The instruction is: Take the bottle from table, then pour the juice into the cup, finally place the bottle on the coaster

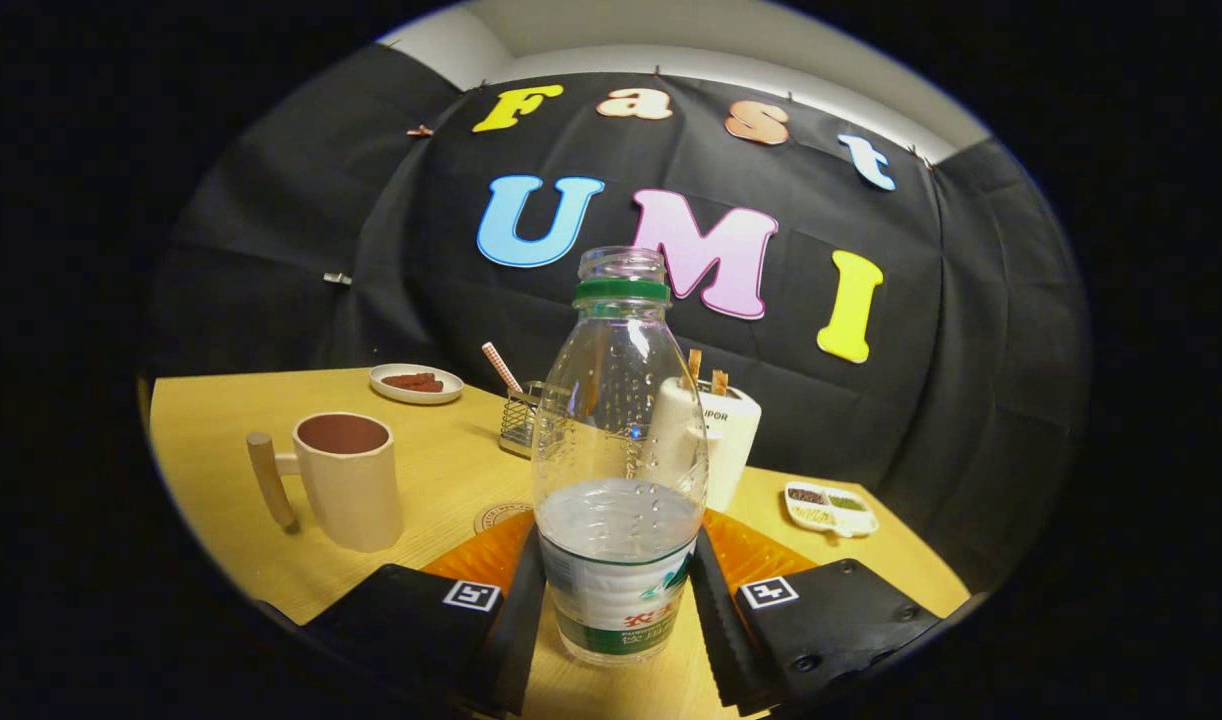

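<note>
A: Which step?
B: The claw (619,610) is clamping the uncapped bottle (619,470) just above the surface (441,470).
A: Next?
B: Likely tilting it over the cup (346,478) alongside.

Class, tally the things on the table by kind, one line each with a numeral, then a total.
Bottles: 1, bottle between the claw fingers
Cups: 1, cup
Coasters: 1, coaster
Dishes: 2, plate, tray
Holders: 2, wire rack, white holder
Total: 7

Gripper (619,610) level and low, fingers (519,620) reaching forward, jaws closed in from both sides, pads pressing an upright bottle (619,470)
</note>
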Available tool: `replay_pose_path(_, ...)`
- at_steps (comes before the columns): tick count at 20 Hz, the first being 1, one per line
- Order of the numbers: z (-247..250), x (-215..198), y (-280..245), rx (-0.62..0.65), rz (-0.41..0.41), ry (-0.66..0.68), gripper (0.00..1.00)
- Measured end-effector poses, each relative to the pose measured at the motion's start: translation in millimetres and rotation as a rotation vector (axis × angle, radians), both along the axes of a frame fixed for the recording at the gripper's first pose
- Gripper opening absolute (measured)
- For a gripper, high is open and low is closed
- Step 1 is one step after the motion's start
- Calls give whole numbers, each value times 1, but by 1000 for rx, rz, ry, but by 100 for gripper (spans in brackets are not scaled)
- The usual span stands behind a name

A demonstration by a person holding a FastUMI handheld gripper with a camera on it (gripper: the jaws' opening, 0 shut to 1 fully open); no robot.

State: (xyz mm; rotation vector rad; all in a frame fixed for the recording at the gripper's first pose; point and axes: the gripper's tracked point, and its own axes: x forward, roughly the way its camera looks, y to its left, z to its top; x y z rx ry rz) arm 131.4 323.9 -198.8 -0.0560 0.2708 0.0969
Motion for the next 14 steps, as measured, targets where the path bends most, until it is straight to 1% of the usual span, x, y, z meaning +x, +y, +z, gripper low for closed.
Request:
replay_pose_path(3, 13, 8, -1, -136, 30, -2, 72)
replay_pose_path(7, 29, 15, 0, -278, 60, 8, 72)
replay_pose_path(11, 35, 16, 14, -478, 148, 0, 72)
replay_pose_path(14, 30, 18, 27, -588, 213, 13, 71)
